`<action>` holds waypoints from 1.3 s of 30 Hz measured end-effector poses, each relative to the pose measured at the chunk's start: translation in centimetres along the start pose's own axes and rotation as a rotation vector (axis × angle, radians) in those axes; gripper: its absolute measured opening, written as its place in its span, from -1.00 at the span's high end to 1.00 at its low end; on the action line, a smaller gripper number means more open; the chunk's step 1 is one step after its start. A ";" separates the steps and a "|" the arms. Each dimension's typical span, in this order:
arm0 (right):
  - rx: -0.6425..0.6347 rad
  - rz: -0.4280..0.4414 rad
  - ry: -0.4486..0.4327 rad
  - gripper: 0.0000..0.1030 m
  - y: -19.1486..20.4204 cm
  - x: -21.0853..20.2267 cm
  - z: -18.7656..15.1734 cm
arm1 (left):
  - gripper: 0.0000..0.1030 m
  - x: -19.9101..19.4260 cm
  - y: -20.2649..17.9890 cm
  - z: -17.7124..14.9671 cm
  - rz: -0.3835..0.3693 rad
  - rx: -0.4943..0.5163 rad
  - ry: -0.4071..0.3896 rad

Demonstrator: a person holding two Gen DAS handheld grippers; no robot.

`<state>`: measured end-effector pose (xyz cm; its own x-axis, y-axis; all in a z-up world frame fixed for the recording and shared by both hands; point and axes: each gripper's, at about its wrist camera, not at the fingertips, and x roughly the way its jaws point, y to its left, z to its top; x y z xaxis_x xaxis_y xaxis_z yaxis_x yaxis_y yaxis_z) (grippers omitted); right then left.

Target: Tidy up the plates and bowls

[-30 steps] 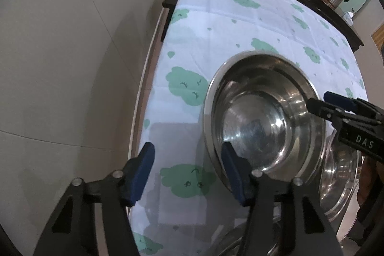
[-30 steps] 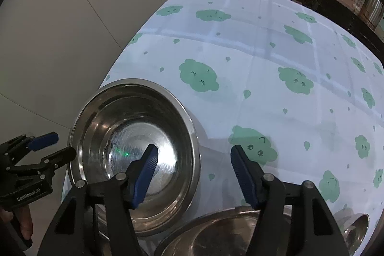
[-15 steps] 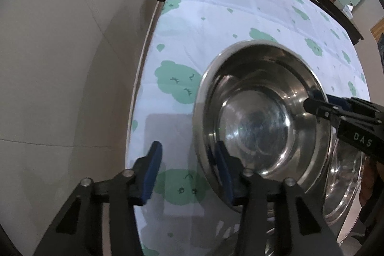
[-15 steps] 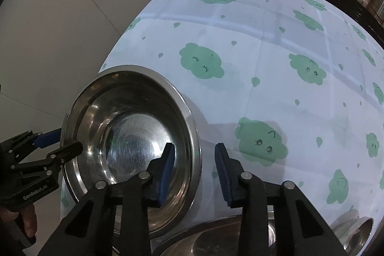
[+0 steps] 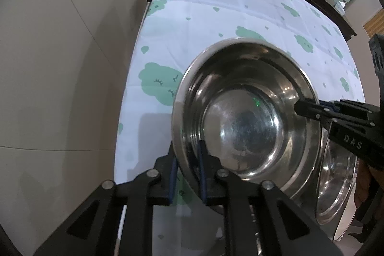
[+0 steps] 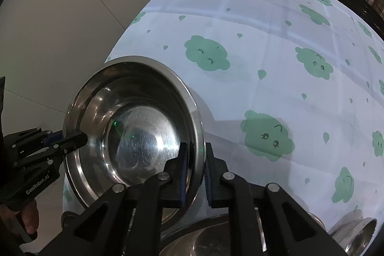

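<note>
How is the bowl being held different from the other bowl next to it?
The held bowl is gripped on its rim by both the left gripper and the right gripper; the second bowl is touched by neither. The held bowl shows whole; the second bowl is partly hidden behind it. The held bowl sits nearer the table's left edge, the second bowl to its right. Both are shiny steel and round.
</note>
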<state>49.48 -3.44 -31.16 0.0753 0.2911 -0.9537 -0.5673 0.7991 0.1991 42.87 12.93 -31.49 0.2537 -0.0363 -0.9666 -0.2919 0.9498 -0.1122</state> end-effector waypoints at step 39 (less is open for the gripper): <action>-0.041 0.022 -0.059 0.75 3.6 -6.8 -2.0 | 0.78 -7.8 1.2 -1.9 0.028 -0.031 -0.075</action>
<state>45.29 -3.60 -24.37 0.1098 0.3392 -0.9343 -0.6025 0.7703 0.2089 38.79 13.71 -24.49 0.3132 0.0147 -0.9496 -0.3281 0.9400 -0.0937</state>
